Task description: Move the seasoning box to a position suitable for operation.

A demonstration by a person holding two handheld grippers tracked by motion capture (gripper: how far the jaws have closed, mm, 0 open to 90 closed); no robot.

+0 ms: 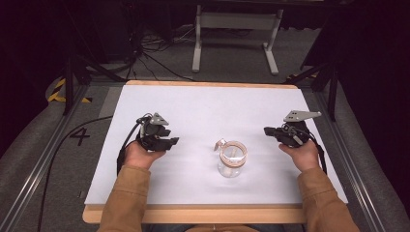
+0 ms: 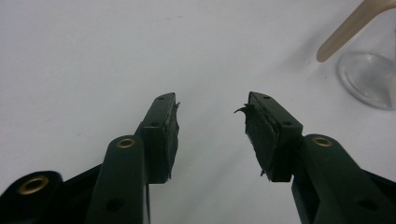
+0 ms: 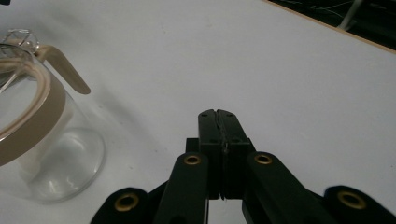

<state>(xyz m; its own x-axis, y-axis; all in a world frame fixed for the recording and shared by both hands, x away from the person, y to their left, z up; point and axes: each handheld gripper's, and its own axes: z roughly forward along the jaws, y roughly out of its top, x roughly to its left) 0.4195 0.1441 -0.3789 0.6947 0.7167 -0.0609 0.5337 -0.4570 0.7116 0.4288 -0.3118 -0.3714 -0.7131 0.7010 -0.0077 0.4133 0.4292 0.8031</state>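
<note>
On the near edge of the table [image 1: 193, 212], a strip of pale bare wood shows below a smooth white matte sheet [image 1: 203, 104] that covers the rest of the top. Two sleeves [image 1: 126, 198] of tan cloth come in from below.

Item: glass jar [image 1: 232, 158], near the middle of the sheet, between the two grippers and apart from both. Clear, round, thick-based; a tan band runs around the rim, and a tan flat tab with a wire clasp sticks out on its left side in the high view. Upright. No label or writing can be read on it.

Item: left gripper [image 1: 167, 140], held in the left hand [image 1: 140, 155] to the left of the jar. Black hard plastic arms with brass-coloured rivets, rough worn black pads, a grey three-cornered metal plate on top. The left gripper view shows its jaws standing wide apart over bare sheet, nothing between them.

Item: right gripper [image 1: 269, 131], held in the right hand [image 1: 303, 153] to the right of the jar. Same make. The right gripper view shows its jaws pressed flat together, holding nothing, with the jar off to the left.

Item: floor [image 1: 34, 159], grey carpet, left of the table, bearing a black figure "4" [image 1: 80, 136]. Black cables [image 1: 145, 53] trail farther back.

Item: white metal stand [image 1: 237, 36], beyond the far edge, two legs and a crossbar.
</note>
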